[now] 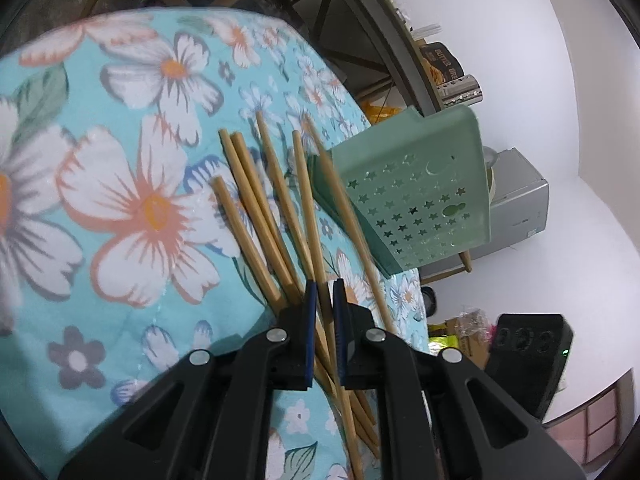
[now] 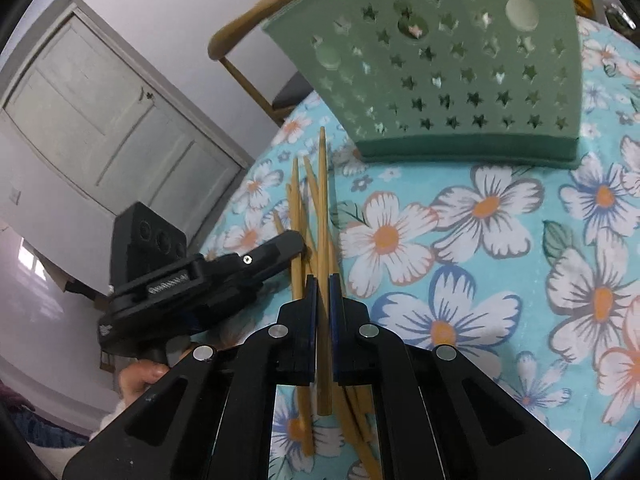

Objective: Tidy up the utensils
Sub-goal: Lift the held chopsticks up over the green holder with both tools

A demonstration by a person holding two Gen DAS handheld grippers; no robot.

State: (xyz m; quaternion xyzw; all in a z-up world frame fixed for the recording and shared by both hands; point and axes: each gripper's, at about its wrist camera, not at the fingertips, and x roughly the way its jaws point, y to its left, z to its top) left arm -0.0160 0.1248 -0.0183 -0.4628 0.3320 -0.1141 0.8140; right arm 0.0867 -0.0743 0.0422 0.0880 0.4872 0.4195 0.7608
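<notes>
Several bamboo chopsticks [image 1: 256, 216] lie fanned on the floral tablecloth. My left gripper [image 1: 324, 292] is shut on one chopstick [image 1: 306, 200] that runs between its blue pads. My right gripper [image 2: 323, 282] is shut on another chopstick [image 2: 322, 200], whose thin tip points at the green star-punched utensil holder [image 2: 432, 80]. The holder [image 1: 424, 192] stands near the table's edge, just beyond the chopsticks. In the right wrist view the left gripper [image 2: 294, 240] reaches in from the left onto the pile [image 2: 298, 220], with a hand [image 2: 140, 376] under it.
The round table's floral cloth [image 2: 500, 280] drops off close behind the holder and on the left. A wooden chair [image 2: 240, 32] stands past the table. A white door [image 2: 100, 112] is on the left wall. A black box [image 1: 532, 344] shows at the right.
</notes>
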